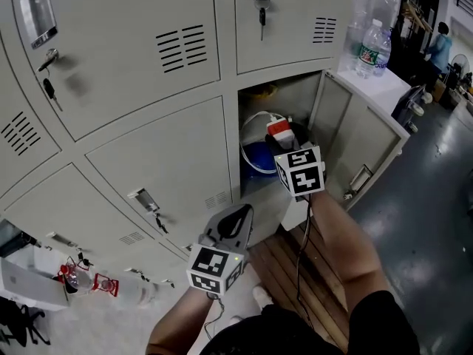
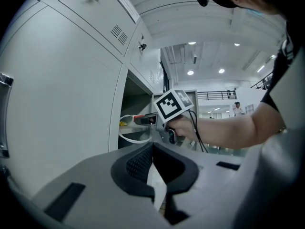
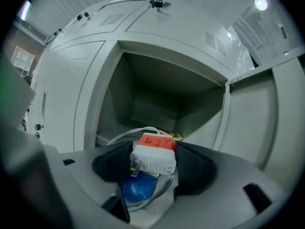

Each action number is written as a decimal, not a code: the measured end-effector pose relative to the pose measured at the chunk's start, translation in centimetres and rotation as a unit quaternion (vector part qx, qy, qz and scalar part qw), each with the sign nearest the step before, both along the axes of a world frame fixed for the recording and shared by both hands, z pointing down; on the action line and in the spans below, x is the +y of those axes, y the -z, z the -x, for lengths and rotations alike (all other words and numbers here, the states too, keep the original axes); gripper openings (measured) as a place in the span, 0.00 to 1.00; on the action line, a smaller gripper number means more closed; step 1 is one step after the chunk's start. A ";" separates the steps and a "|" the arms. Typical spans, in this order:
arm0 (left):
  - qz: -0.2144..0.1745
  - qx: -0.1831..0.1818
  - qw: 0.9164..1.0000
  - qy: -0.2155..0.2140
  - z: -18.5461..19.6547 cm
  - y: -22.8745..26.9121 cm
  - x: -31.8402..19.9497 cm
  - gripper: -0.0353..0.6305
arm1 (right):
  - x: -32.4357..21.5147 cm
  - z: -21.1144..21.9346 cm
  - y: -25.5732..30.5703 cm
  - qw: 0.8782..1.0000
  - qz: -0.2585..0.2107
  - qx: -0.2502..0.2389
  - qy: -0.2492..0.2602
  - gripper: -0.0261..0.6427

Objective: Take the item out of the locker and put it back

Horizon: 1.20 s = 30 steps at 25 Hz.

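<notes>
A white charger with an orange-red top sits between the pads of my right gripper, which is shut on it at the mouth of the open locker. Its white cable loops down to the left, over a blue object on the locker floor. In the head view the charger and right gripper are just inside the locker opening. My left gripper hangs lower left, in front of the shut lockers, jaws shut and empty. In the left gripper view it looks towards the right gripper.
The locker door stands swung open to the right. Water bottles stand on the locker top above it. Keys hang in the shut doors nearby. A yellow item lies deeper in the locker. Wooden slats lie below.
</notes>
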<state>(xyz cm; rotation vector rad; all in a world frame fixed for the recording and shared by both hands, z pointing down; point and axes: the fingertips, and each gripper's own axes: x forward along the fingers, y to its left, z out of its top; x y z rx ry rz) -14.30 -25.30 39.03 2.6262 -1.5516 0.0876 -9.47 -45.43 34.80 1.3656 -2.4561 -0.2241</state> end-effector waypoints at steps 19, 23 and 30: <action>0.030 0.015 0.998 -0.049 -1.6 -3.2 7.4 0.06 | 13.0 -3.9 -2.6 1.000 -0.006 0.008 -0.023 0.45; 0.039 0.023 0.998 -0.046 -2.2 -3.8 8.7 0.06 | 16.1 -4.3 -3.4 1.000 -0.004 0.006 -0.012 0.45; 0.037 0.021 0.999 -0.030 -3.4 -3.4 9.2 0.06 | 19.8 -4.7 -3.1 1.000 -0.007 0.003 0.022 0.45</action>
